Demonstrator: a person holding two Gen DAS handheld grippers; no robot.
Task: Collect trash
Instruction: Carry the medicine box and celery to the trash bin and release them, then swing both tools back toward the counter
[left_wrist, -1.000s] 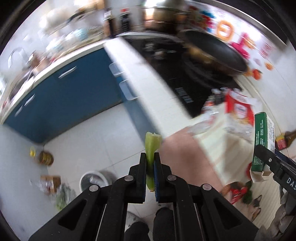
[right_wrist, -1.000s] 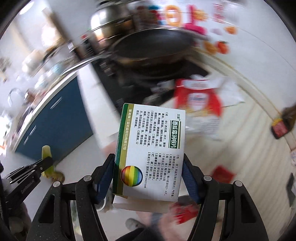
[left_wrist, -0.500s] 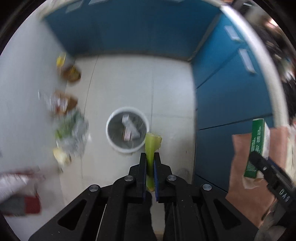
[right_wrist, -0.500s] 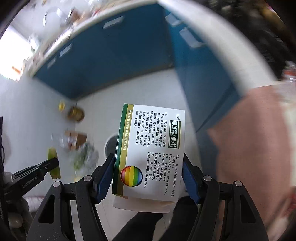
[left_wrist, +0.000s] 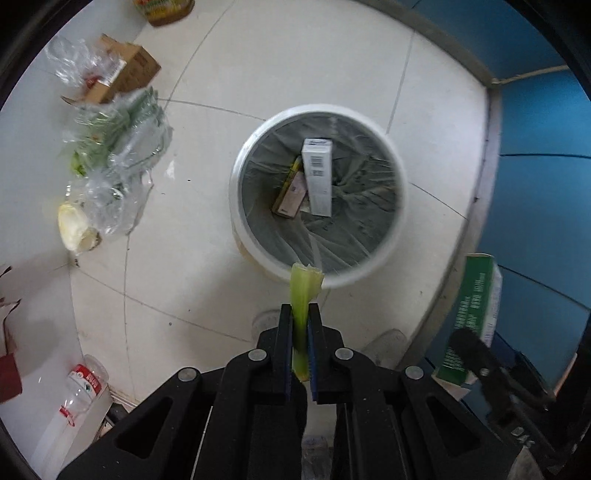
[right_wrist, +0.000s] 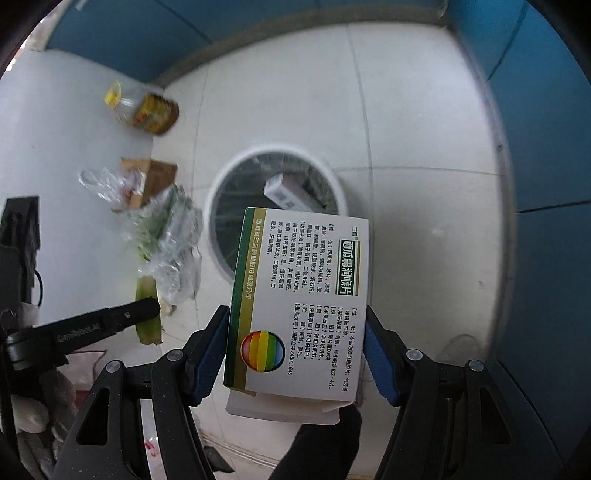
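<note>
White floor tiles carry a lined bin (left_wrist: 384, 258), over which a celery stalk (left_wrist: 303, 295) is clamped in the left gripper (left_wrist: 300, 332) and a medicine box (right_wrist: 299, 302) in the right gripper (right_wrist: 295, 354), evidently for dropping.

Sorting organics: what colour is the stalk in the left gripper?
Pale green stalk, shut in the left gripper; clearest in the left wrist view.

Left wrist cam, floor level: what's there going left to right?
Clear plastic bags with greens → white trash bin holding two boxes → green medicine box in the right gripper → blue cabinet.
</note>
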